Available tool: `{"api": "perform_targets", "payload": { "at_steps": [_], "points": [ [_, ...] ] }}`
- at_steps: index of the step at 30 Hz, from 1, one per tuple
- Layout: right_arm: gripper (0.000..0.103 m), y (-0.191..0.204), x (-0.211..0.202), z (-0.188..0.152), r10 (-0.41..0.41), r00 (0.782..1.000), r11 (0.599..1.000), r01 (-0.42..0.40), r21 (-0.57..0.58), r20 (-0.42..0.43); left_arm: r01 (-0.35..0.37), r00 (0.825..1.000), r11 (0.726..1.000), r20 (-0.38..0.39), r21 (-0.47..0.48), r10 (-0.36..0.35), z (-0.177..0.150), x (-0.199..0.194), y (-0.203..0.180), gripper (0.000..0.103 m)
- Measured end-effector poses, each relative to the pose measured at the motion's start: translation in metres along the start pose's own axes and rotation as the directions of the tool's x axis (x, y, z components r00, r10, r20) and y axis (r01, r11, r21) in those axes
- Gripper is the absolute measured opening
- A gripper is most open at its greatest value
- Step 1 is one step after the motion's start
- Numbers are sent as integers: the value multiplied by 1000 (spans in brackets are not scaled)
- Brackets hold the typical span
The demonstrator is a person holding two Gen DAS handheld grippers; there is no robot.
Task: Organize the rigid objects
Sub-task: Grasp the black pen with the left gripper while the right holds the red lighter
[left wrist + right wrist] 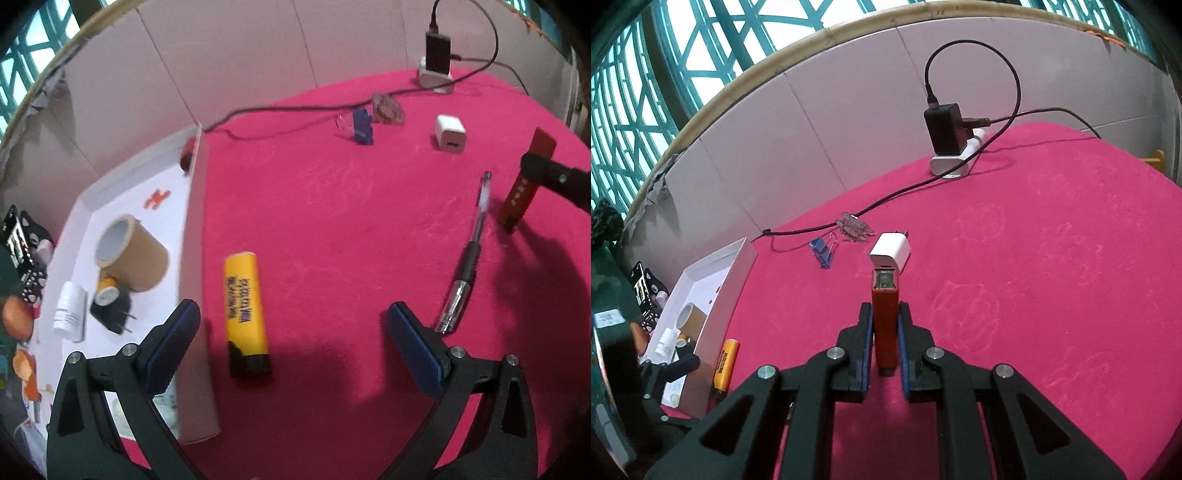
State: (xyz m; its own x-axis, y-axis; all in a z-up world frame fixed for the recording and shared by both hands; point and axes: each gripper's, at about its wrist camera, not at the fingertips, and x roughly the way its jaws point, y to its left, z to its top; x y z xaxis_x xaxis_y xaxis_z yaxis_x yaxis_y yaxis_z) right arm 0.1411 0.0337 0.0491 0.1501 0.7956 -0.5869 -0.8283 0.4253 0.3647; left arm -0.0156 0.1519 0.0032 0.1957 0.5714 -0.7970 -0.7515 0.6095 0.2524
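Two grippers at work: right gripper (884, 332) clamped on red lighter (884, 314) at frame centre, lifted for boxing; left gripper (291, 332) jaws wide above yellow lighter (245, 314), lower centre, beside white box (195, 258) for pickup.

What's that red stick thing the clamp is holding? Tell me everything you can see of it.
The red stick is a slim, flat, rectangular bar, seemingly plastic, with pale characters printed down one face and a small glassy window at its far end. The right gripper is shut on it, its blue pads pressing both narrow sides. It points away from that gripper and seems lifted off the pink cloth; its lower end looks dark.
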Motion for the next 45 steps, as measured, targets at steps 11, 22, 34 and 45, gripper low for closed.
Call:
{"api": "perform_targets", "payload": {
  "at_steps": [11,22,34,45],
  "points": [
    [11,-7,-1,-1,20,1000,999,-20,37,-3,381,923,921,-23,-79,-383,12,1,14,102],
    [11,-10,-2,-2,32,999,998,-32,48,5,403,915,908,51,-113,-400,15,-21,61,102],
    [11,-18,-12,-4,22,999,996,-25,81,40,501,865,865,-35,11,-501,37,-10,11,85],
    [10,-39,-36,2,37,995,988,-50,147,91,416,904,862,-33,290,-426,35,-13,-56,22]
  ]
}}
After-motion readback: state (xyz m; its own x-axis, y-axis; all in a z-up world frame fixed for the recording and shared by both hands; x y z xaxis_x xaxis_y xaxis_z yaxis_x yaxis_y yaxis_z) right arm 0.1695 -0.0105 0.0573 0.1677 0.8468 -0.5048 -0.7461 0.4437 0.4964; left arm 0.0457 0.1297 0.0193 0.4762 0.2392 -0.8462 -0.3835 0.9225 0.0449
